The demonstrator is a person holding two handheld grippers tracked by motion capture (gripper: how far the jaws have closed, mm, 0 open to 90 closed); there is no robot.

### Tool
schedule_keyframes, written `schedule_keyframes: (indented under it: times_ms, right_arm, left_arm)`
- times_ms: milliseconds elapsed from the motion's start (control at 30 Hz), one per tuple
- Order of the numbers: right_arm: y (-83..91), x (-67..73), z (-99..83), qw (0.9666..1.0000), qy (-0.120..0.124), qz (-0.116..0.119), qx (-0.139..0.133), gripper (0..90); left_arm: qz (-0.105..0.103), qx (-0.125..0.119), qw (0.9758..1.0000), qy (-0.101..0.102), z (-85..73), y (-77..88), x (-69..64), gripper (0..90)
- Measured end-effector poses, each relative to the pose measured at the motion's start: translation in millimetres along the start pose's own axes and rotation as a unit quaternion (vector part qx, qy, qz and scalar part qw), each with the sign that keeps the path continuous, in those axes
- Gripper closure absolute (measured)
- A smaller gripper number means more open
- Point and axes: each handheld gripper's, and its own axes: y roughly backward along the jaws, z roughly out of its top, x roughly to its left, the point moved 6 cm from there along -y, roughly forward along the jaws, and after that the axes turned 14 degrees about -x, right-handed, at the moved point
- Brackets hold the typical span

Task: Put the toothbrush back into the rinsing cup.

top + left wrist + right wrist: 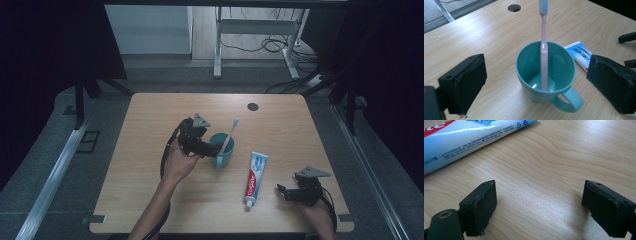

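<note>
**Toothbrush stands in the teal mug, both your grippers open**

Toothbrush (544,50), pink with a pale bristle head, stands in the teal mug (531,72) near the middle of the wooden table (150,190). Its foot rests on the mug's bottom and its handle leans on the far rim, head up and clear of the cup. The mug's handle points toward you in the left gripper view.

Your left gripper (214,151) sits just left of the mug, close to its rim. Its jaws stand wide, one on each side of the cup, and neither pad touches the mug or the brush. Nothing is held.

Your right gripper (280,191) rests low near the table's front right corner, jaws spread wide over bare wood, gripping nothing. The toothpaste tube (255,178) lies flat between the mug and that gripper, cap end toward you. In the right gripper view the tube (466,140) lies just beyond the jaws, apart from them.

A round cable hole (252,106) sits near the far edge of the table.
</note>
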Motion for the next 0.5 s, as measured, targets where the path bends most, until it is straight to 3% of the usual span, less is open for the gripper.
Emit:
schedule_keyframes:
  times_ms: [500]
  right_arm:
    - [-0.2,-0.1,0.0,1.0,0.001,0.0,-0.001,12.2]
  left_arm:
    - [0.016,-0.007,0.9998,-0.008,-16.6,18.9,8.6,0.0]
